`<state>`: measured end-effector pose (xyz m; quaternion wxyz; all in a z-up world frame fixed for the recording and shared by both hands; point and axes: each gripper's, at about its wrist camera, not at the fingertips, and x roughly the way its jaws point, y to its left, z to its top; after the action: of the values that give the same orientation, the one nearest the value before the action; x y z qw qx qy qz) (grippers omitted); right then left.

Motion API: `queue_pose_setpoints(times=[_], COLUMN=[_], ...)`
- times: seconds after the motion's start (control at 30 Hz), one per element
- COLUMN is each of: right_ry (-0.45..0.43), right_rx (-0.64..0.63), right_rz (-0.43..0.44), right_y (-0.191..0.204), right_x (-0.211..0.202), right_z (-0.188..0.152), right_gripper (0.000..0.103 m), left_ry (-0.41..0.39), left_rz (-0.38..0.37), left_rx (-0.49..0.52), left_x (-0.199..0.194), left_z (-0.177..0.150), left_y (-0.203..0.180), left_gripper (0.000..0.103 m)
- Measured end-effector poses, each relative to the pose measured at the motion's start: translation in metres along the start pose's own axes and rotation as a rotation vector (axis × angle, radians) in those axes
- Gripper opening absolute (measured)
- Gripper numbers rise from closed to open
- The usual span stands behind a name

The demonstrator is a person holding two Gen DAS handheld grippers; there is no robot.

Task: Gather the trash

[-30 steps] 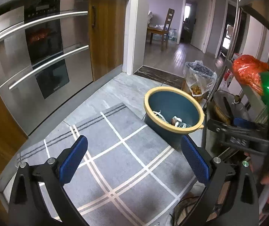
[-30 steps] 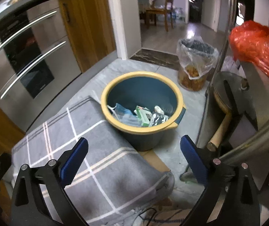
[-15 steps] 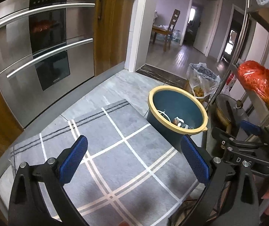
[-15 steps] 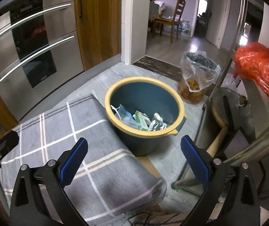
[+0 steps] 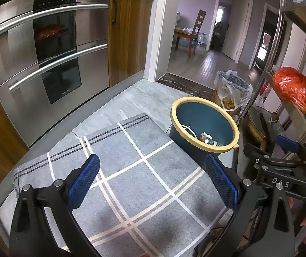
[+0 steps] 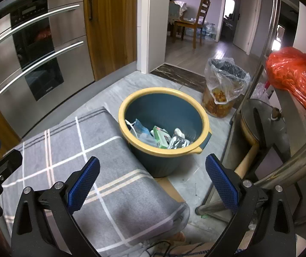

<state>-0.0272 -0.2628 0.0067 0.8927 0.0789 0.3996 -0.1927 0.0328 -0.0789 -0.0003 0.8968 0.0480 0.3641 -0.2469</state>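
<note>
Both the left gripper (image 5: 153,182) and right gripper (image 6: 153,182) hang spread wide and empty above the grey rug (image 6: 101,171), near the trash-filled bucket (image 6: 163,150).

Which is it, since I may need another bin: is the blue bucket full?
Not full. The blue bucket holds only some wrappers and packets near its bottom.

Open rug (image 6: 71,150) left of the bucket (image 6: 163,162); metal rack (image 6: 260,132) and lined bin (image 6: 223,92) crowding its right.
</note>
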Motion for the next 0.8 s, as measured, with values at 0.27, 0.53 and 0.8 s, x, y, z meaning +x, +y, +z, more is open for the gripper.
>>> queue_pose_setpoints(times=[0.27, 0.53, 0.8], right_ry=[0.001, 0.000, 0.002], right_rx=[-0.001, -0.002, 0.001], right_rz=[0.000, 0.000, -0.001], right_y=[-0.0001, -0.0005, -0.0014], right_x=[0.0002, 0.0002, 0.0007], right_z=[0.0001, 0.0000, -0.0002], right_gripper=[0.098, 0.098, 0.098], left_ry=[0.000, -0.005, -0.005], left_rz=[0.001, -0.002, 0.000], left_rx=[0.003, 0.014, 0.012], left_x=[0.0007, -0.0007, -0.0007], left_z=[-0.0008, 0.0011, 0.0019], left_y=[-0.0002, 0.0003, 0.0022], left_gripper=[0.097, 0.097, 0.097])
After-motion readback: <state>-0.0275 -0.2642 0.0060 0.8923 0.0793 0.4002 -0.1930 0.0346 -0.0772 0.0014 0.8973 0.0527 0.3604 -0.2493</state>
